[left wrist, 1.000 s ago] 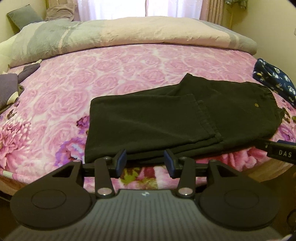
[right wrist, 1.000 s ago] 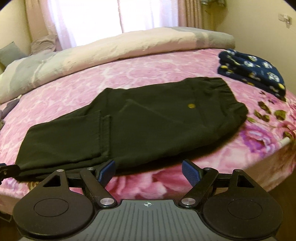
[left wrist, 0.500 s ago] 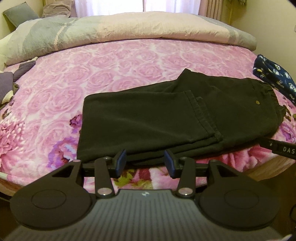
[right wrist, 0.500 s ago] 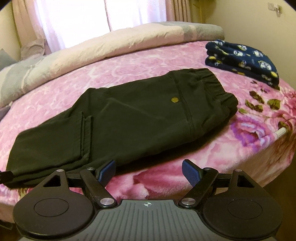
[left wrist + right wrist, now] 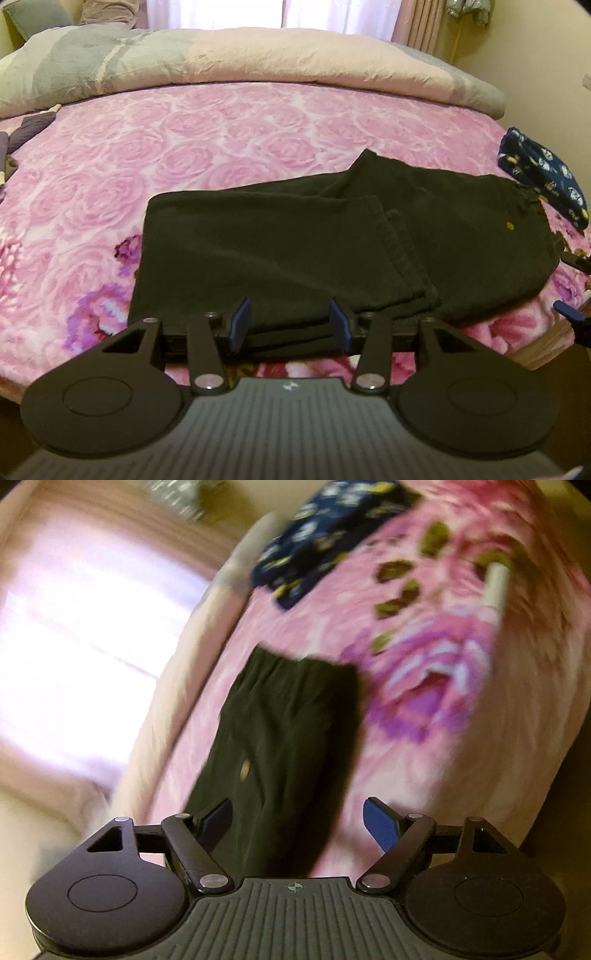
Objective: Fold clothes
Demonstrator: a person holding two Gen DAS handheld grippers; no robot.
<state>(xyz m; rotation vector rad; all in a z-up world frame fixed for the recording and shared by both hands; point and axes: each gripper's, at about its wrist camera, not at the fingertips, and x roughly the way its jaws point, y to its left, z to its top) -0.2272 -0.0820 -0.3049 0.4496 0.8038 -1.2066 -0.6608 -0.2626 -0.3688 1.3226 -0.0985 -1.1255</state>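
Dark trousers (image 5: pixel 295 240) lie folded on the pink rose blanket (image 5: pixel 221 140), leg hems doubled back over the middle and the waistband with its brass button (image 5: pixel 509 224) to the right. My left gripper (image 5: pixel 290 325) is open at the trousers' near edge, and the fold shows between its blue pads without being pinched. My right gripper (image 5: pixel 299 821) is open and rolled onto its side at the waistband end of the trousers (image 5: pixel 280 738); this view is blurred. Its fingertips (image 5: pixel 570 314) show at the right edge of the left wrist view.
A folded navy patterned garment (image 5: pixel 546 181) lies beyond the waistband, also seen as the navy garment (image 5: pixel 325 528). A rolled duvet (image 5: pixel 258 62) runs along the back of the bed. Dark clothes (image 5: pixel 29 127) lie at the far left. The bed's front edge (image 5: pixel 535 354) drops off just below the trousers.
The right gripper has swung to the waistband end and rolled hard, so its view now tilts and blurs. The left gripper has crept a little closer to the trousers' near edge.
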